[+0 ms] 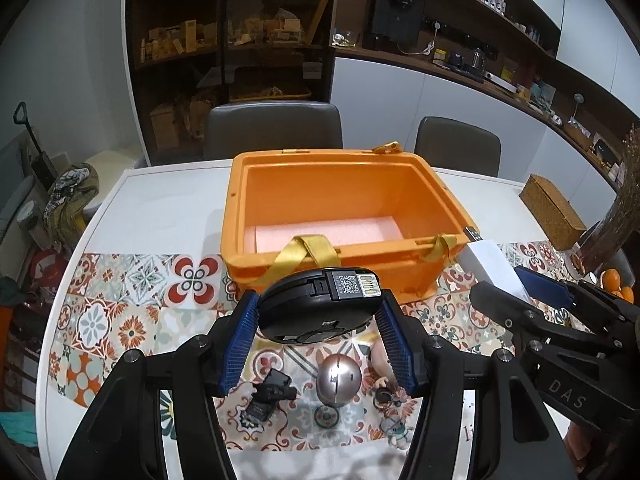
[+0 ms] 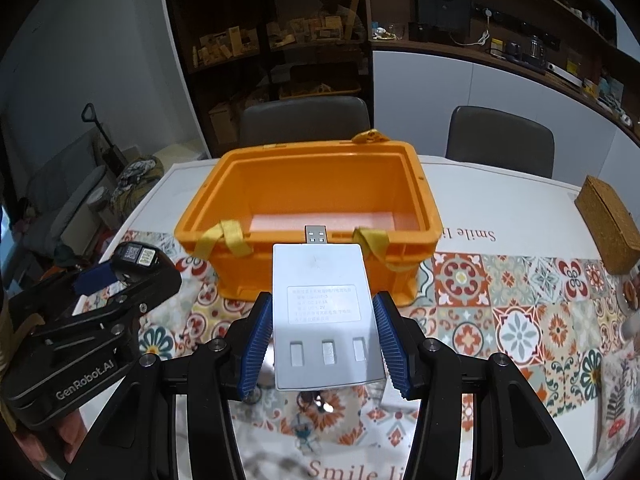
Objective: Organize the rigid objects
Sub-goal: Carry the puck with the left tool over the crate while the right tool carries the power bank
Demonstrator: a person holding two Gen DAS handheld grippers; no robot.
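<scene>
Left gripper [image 1: 318, 322] pinches a rounded black plastic gadget [image 1: 316, 306], right gripper [image 2: 322, 336] a flat white USB charger block [image 2: 322, 312], both short of the orange plastic crate [image 1: 340, 208] mid-tabletop. Either could clip its near rim or snag the yellow straps [image 1: 304, 254].

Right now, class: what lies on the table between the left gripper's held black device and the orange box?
Only patterned tablecloth; the left wrist view shows nothing else between the black device in the left gripper and the orange box.

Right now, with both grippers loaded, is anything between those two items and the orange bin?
Nothing visible blocks either. The orange bin stands open with no lid on, only pink foam on its floor. The black device in the left gripper and the white charger in the right gripper only need to clear its near rim.
</scene>
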